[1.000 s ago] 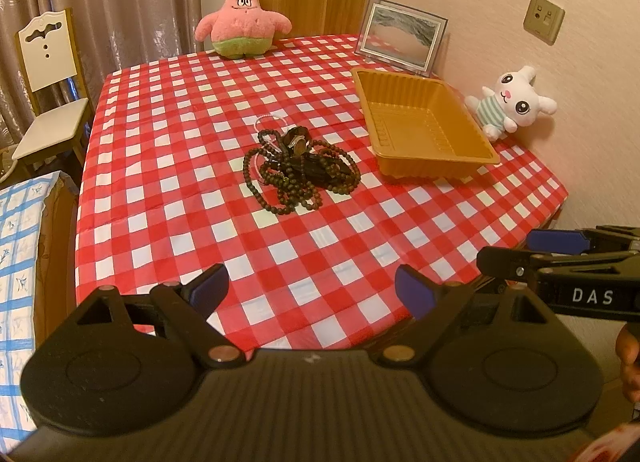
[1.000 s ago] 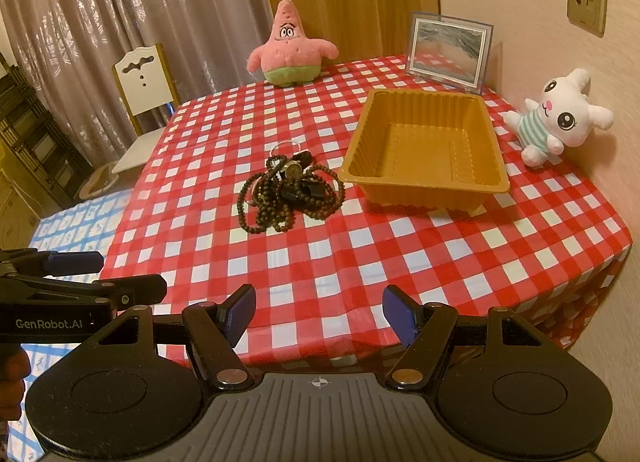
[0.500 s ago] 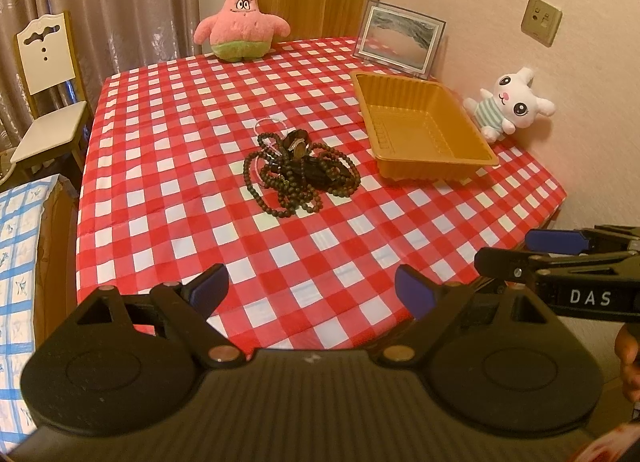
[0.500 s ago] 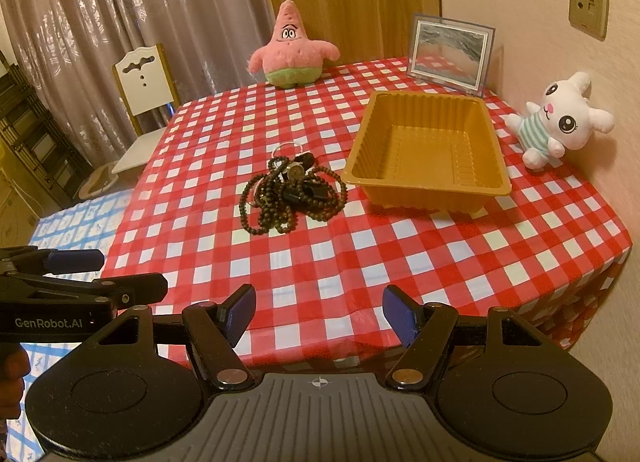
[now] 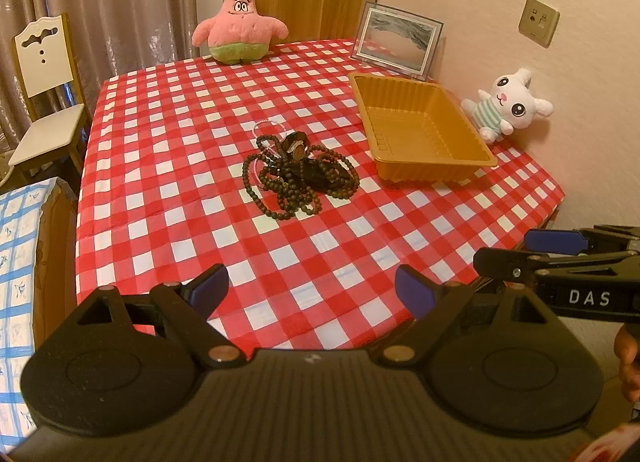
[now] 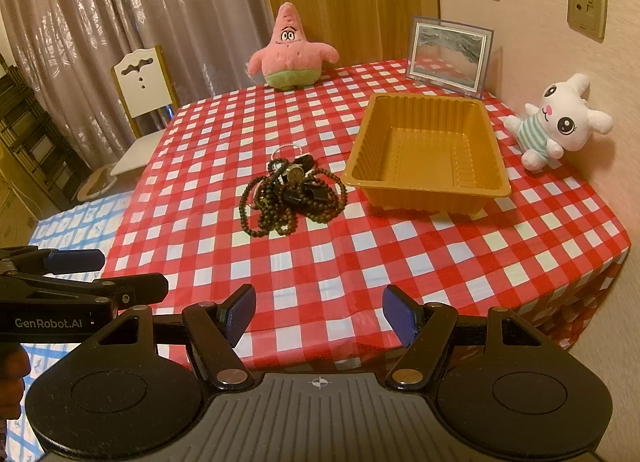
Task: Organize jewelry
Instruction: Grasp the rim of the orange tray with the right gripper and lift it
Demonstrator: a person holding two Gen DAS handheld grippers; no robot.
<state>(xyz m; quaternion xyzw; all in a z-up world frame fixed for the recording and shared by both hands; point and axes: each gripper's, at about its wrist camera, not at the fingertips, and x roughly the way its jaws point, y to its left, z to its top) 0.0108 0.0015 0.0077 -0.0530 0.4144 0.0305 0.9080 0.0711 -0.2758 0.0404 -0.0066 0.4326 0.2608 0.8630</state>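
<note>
Both grippers hung short of the worktop's near edge. The left gripper [image 5: 311, 292] and right gripper [image 6: 319, 313] each had fingers spread wide, with nothing between them.

The tangled heap of dark wooden bead strands with a small round watch [image 6: 293, 195] lay near the middle of the worktop [image 6: 400, 254], just left of the empty orange ribbed plastic tray [image 6: 428, 156], not touching it.

Judgement: no piece had yet been lifted. The strands looked interlaced; one outer loop should be pinched and raised slowly, lest the whole heap drag.

The worktop wore a red-and-white checked cloth. A pink star plush [image 6: 292, 52] sat at the far edge, a framed sand picture [image 6: 449, 55] at the far right corner, and a white rabbit plush [image 6: 556, 122] along the right edge, against the wall. A white chair [image 6: 140, 102] and curtains stood beyond.
</note>
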